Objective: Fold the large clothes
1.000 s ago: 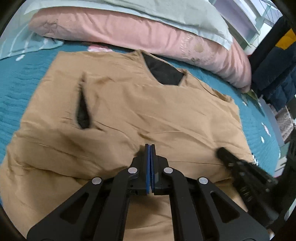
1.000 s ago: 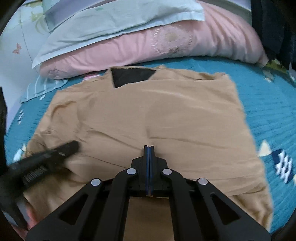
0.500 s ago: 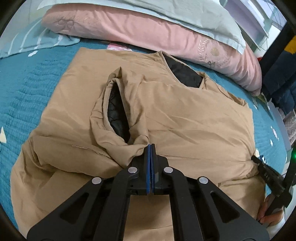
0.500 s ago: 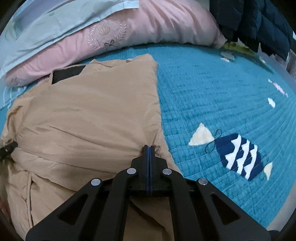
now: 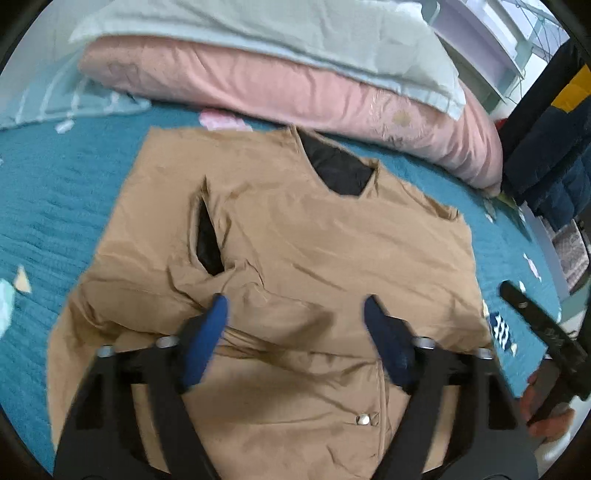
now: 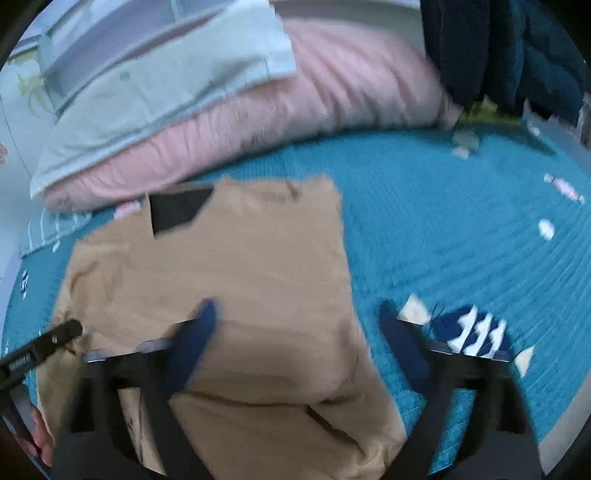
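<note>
Left gripper: released, blue-padded fingers spread wide, nothing between them; held low over the near part of the garment.

Right gripper: likewise released, fingers apart and grasping nothing; its left finger sits over the garment's right portion, its right finger over bare bedspread. View blurred. In the left wrist view it appears as a black bar to the right of the left gripper, off the garment's right edge, with a hand around it. In the right wrist view the left gripper shows as a black bar at far left, over the garment's left edge.

Tan jacket: directly under and ahead of both grippers, lying flat on the bed, collar end farthest away. Black lining shows at the neck opening ahead of the left gripper; a second dark slit shows ahead and slightly left of its left finger, with rumpled folds just beyond the fingertip. A metal snap lies between the gripper's arms, near side. Lower portion appears folded over in layers.

Teal bedspread: around the jacket on all sides, with small printed motifs; a blue-and-white striped motif lies just beyond the right gripper's right finger.

Pink pillow: beyond the jacket's collar, across the far side of the bed.

Pale green pillow: stacked on the pink one.

Dark clothing: far right of the left gripper, beyond the bed.
</note>
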